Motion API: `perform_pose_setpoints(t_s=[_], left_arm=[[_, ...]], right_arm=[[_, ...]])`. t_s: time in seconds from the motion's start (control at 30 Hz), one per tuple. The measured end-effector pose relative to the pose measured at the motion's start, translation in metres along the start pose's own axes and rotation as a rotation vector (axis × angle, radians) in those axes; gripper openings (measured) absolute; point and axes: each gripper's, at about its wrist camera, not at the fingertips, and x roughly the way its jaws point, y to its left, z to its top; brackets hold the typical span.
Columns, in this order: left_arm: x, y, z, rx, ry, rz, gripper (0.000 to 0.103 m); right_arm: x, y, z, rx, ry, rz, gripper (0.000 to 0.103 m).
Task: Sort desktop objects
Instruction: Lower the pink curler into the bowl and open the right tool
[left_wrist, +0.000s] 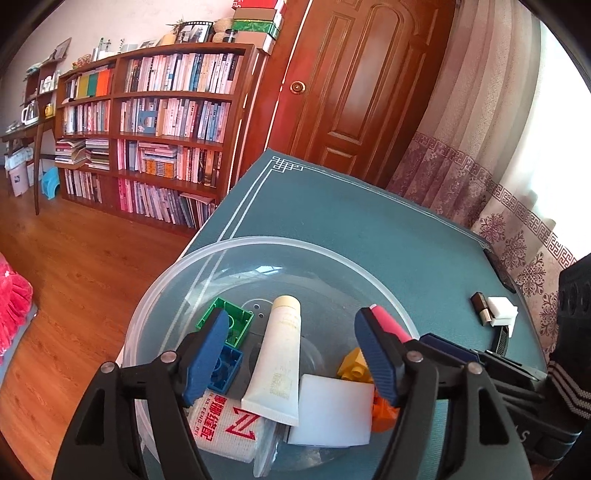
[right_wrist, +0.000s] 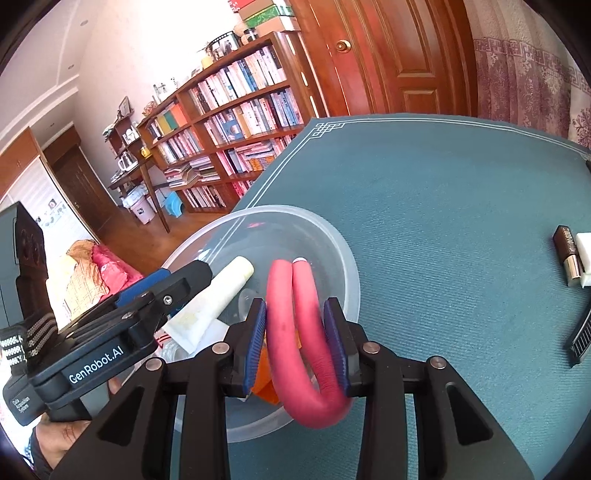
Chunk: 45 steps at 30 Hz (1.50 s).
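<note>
We hold the right gripper clamped on a folded pink foam roller, its bend hanging below the pads, over the near rim of the clear plastic bowl. Left gripper hovers over the bowl with jaws wide apart, nothing between them. Already in the bowl: white tube, green brick, blue brick, yellow brick, white sponge. Lipstick and comb lie on the teal mat, well apart from the bowl.

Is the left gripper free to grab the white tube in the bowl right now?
Probably yes. The left gripper is open, holds nothing, and hangs over the clear bowl with the white tube lying uncovered between its fingers, on top of the other items.
</note>
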Motion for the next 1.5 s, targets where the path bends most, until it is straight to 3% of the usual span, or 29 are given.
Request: perform_pose_setpoints(t_s=[0.37, 0.6, 0.87, 1.27, 1.4, 1.47, 1.5], left_arm=[[-0.008, 0.004, 0.004, -0.011, -0.022, 0.004, 0.079], [-0.009, 0.000, 0.003, 0.001, -0.025, 0.009, 0.080], [-0.014, -0.004, 0.003, 0.010, -0.034, 0.007, 0.081], [-0.028, 0.001, 0.009, -0.015, -0.066, -0.002, 0.081], [-0.030, 0.002, 0.011, -0.019, -0.072, -0.003, 0.081], [-0.032, 0.003, 0.011, -0.020, -0.076, -0.002, 0.081], [-0.032, 0.003, 0.011, -0.020, -0.079, 0.000, 0.081]], right_arm=[[0.002, 0.010, -0.010, 0.036, 0.044, 0.167, 0.037], [-0.015, 0.007, -0.019, 0.009, -0.005, 0.129, 0.037], [-0.020, 0.008, -0.028, -0.005, 0.010, 0.087, 0.037], [0.005, 0.028, -0.019, -0.114, -0.027, -0.015, 0.037], [0.002, 0.023, -0.012, -0.079, -0.046, 0.034, 0.037], [-0.009, 0.022, -0.009, -0.077, -0.093, 0.041, 0.047], [-0.015, 0.022, -0.008, -0.075, -0.116, 0.041, 0.058]])
